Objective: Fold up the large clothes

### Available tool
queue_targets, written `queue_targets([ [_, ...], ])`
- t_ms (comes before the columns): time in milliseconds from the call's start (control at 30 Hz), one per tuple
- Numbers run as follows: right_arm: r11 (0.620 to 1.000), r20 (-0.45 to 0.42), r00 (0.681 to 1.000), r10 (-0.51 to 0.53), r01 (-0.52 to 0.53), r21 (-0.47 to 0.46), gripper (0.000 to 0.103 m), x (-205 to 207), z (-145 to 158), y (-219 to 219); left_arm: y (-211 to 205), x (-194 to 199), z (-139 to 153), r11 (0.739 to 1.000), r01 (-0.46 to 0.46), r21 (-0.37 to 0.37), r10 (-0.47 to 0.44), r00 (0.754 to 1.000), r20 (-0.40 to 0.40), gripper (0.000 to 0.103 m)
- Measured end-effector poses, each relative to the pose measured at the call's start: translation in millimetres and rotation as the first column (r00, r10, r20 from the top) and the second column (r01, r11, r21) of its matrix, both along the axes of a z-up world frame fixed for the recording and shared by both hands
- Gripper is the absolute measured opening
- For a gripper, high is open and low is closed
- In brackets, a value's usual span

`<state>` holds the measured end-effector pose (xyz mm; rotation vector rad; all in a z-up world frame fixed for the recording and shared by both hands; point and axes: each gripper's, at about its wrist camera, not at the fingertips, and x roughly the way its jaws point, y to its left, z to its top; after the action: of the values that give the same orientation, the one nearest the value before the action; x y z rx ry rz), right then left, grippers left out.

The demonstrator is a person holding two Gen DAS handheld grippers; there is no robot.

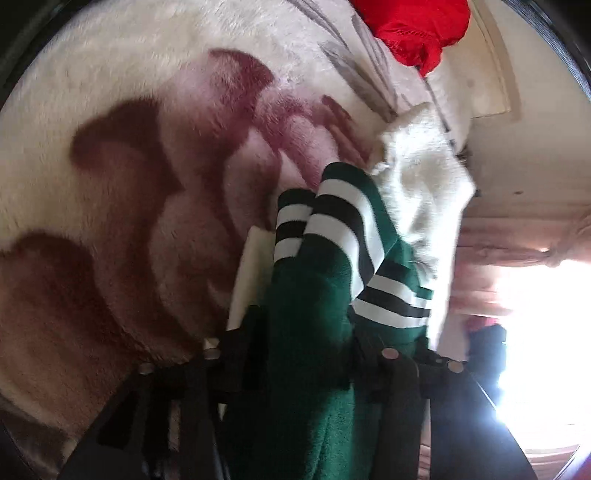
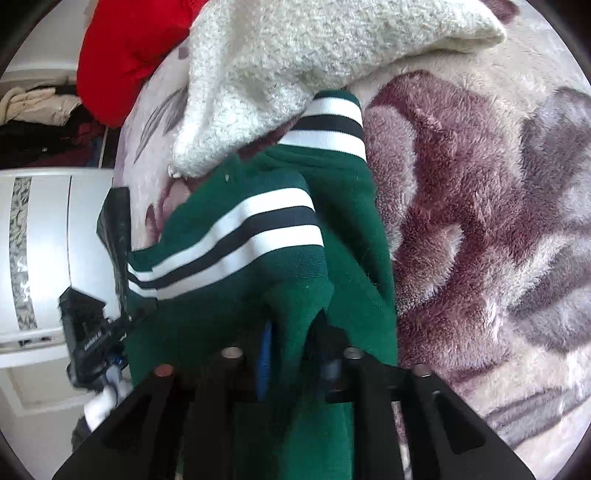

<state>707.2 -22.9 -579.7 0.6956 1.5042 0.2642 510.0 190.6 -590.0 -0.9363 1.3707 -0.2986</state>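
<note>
Garments, three in view. One dark green knit garment with white and black striped bands [image 1: 325,295] [image 2: 258,236]; one cream fleecy garment [image 1: 417,184] [image 2: 280,70], overlapping the green one's far end; one bright red garment [image 1: 413,29] [image 2: 125,62], bunched beyond both.

Tools, two. Left tool [image 1: 314,354]: black fingers pressed against a fold of the green fabric, pinching it. Right tool [image 2: 291,343]: fingers closed on another fold of the same garment, a blue pad showing beside the cloth. The left tool also shows at the left edge of the right wrist view [image 2: 92,332].

Position: the green garment is bunched between the two tools, over the plush blanket with maroon and grey floral pattern [image 1: 129,184] [image 2: 480,221].

Hidden: the fingertips of both tools are buried in cloth; the garment's full shape cannot be made out.

Surroundings: a white cabinet with a patterned strip [image 2: 48,236], a heap of dark and pale clothes [image 2: 40,122], pink curtains [image 1: 517,266] beside a glaring window.
</note>
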Motion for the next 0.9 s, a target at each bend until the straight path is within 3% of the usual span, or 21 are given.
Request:
queue_targets([
  [33, 1.000, -0.004, 1.000, 0.015, -0.015, 0.000, 0.057, -3, 3, -6, 3, -6, 6, 1.000, 0.006, -0.016, -0.006, 1.000, -0.002, 0.056],
  [133, 0.999, -0.022, 1.000, 0.015, -0.014, 0.039, 0.090, -21, 4, -32, 15, -39, 36, 0.999, -0.004, -0.041, 0.006, 0.999, 0.054, 0.074],
  [200, 0.997, -0.043, 0.999, 0.006, -0.002, 0.078, 0.100, -32, 0, -50, 24, -70, 52, 0.997, -0.043, -0.061, 0.048, 0.995, 0.086, 0.076],
  [300, 0.988, -0.031, 0.999, 0.041, -0.035, 0.149, 0.103, -47, -10, -59, 33, -131, 67, 0.988, -0.130, -0.083, 0.139, 0.983, 0.121, 0.077],
  [467, 0.947, -0.040, 0.993, 0.114, -0.096, 0.306, 0.103, -38, -57, -30, 29, -218, 62, 0.945, -0.307, -0.111, 0.319, 0.941, 0.116, 0.078],
  [533, 0.944, -0.065, 0.988, 0.137, -0.111, 0.312, 0.103, -30, -80, -17, 22, -245, 52, 0.925, -0.359, -0.127, 0.372, 0.922, 0.103, 0.078],
  [633, 0.925, -0.107, 0.982, 0.153, -0.105, 0.366, 0.103, -16, -103, -5, 7, -269, 37, 0.911, -0.395, -0.116, 0.404, 0.912, 0.074, 0.078],
  [733, 0.929, -0.097, 0.986, 0.137, -0.094, 0.357, 0.102, -19, -101, -2, -2, -283, 21, 0.916, -0.394, -0.071, 0.398, 0.916, 0.051, 0.078],
  [767, 0.929, -0.073, 0.990, 0.124, -0.090, 0.358, 0.096, -26, -97, -5, -4, -284, 16, 0.920, -0.388, -0.051, 0.390, 0.920, 0.041, 0.078],
  [833, 0.936, -0.072, 0.995, 0.069, -0.039, 0.349, 0.060, -38, -92, -13, -5, -291, 9, 0.921, -0.388, -0.011, 0.388, 0.921, 0.022, 0.078],
  [900, 0.934, -0.084, 0.995, -0.050, 0.077, 0.350, 0.045, -59, -82, -26, -5, -300, 7, 0.920, -0.391, 0.026, 0.391, 0.920, 0.011, 0.078],
])
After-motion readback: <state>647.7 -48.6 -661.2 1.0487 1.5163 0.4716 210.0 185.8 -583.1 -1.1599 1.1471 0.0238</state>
